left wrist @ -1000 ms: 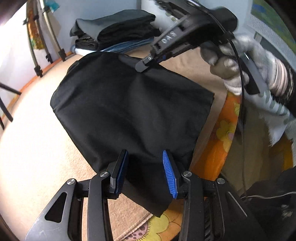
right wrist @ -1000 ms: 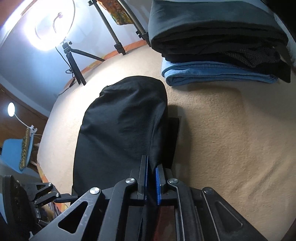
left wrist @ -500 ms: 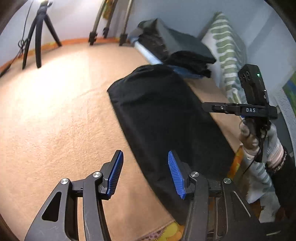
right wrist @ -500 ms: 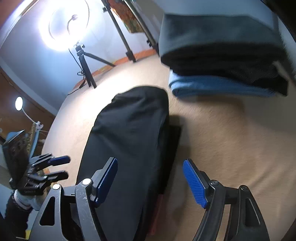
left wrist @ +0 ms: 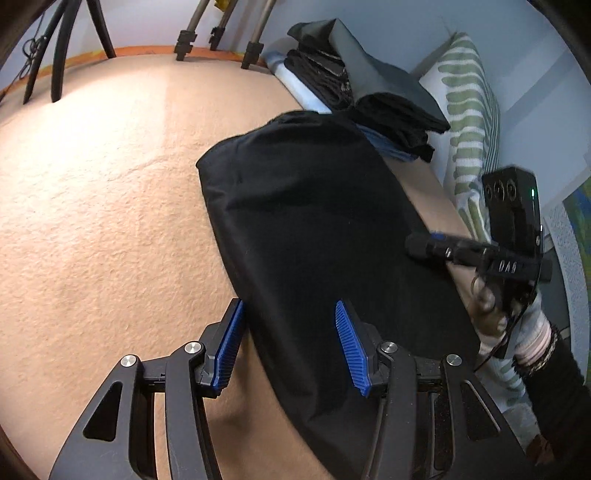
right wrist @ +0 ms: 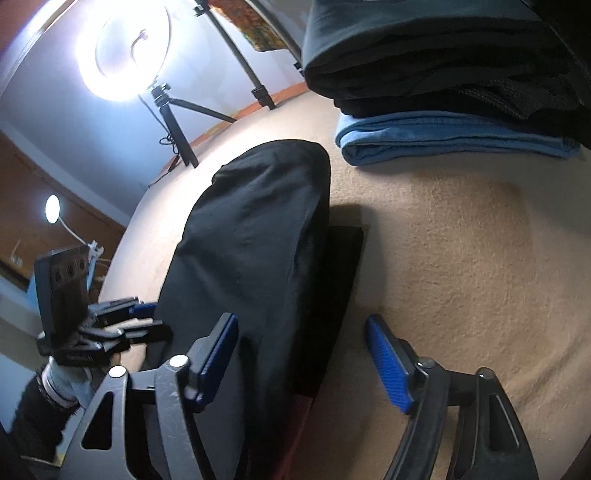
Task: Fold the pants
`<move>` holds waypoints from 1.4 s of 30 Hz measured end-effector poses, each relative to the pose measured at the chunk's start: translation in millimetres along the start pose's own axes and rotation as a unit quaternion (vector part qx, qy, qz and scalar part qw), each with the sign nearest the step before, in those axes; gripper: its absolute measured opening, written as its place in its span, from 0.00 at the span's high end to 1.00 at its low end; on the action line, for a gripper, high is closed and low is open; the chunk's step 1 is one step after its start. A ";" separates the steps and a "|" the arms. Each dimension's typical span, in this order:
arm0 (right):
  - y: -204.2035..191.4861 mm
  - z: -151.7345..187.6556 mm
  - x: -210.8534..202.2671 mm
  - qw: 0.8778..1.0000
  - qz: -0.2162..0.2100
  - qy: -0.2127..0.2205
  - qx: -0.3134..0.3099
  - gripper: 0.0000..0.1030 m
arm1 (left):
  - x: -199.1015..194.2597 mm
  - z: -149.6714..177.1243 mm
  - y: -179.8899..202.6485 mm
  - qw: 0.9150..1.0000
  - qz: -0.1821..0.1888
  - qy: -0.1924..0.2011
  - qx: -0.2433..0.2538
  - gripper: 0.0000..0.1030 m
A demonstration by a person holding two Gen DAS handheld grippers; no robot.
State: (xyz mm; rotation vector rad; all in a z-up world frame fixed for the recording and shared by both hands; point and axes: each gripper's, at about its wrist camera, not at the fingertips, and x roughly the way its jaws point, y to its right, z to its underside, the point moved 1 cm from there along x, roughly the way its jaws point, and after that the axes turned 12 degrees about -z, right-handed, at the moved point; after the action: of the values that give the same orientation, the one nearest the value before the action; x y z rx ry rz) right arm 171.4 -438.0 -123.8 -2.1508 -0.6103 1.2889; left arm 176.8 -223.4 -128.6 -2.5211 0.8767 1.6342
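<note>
Black pants (left wrist: 314, 221) lie folded in a long band on the beige carpeted surface (left wrist: 92, 203). My left gripper (left wrist: 288, 343) is open and empty, its blue pads straddling the near left edge of the pants. My right gripper (right wrist: 303, 358) is open and empty over the pants' right edge (right wrist: 258, 240). In the left wrist view the right gripper (left wrist: 439, 245) hovers over the far right side of the pants. In the right wrist view the left gripper (right wrist: 144, 317) sits at the pants' left side. A narrow lower layer of the pants (right wrist: 340, 266) sticks out on the right.
A stack of folded dark clothes on a blue garment (right wrist: 454, 144) sits beyond the pants, also in the left wrist view (left wrist: 369, 99). A striped green and white pillow (left wrist: 469, 110) lies behind. Tripod legs (left wrist: 218, 33) and a ring light (right wrist: 129, 51) stand at the far edge.
My right gripper let go of the pants' edge and opened. My left gripper pulled back off the pants, then came forward again to straddle the left edge. The pants now lie flat.
</note>
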 end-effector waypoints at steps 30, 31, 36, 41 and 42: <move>-28.3 3.1 3.2 0.999 0.032 0.012 -0.039 0.55 | -10.8 -7.4 25.2 0.997 -0.022 0.066 0.033 0.90; -26.7 3.0 3.8 0.999 0.036 0.006 -0.038 0.50 | -10.3 -7.1 24.3 0.997 -0.021 0.065 0.033 0.90; -8.6 -1.7 5.0 1.000 0.021 -0.002 -0.013 0.38 | -2.1 -7.7 21.0 0.998 -0.019 0.057 0.030 0.90; -10.5 -6.0 13.0 0.999 -0.036 -0.002 -0.015 0.66 | 10.7 -6.3 17.4 0.998 -0.024 0.045 0.028 0.90; -11.9 -6.0 15.2 0.999 -0.040 -0.002 -0.013 0.71 | 10.4 -5.9 17.2 0.998 -0.024 0.046 0.028 0.90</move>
State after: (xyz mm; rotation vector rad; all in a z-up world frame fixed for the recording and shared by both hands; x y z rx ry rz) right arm 182.3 -420.9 -123.4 -2.1234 -0.7121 1.2491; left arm 176.9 -244.4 -129.8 -2.5763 0.8478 1.4708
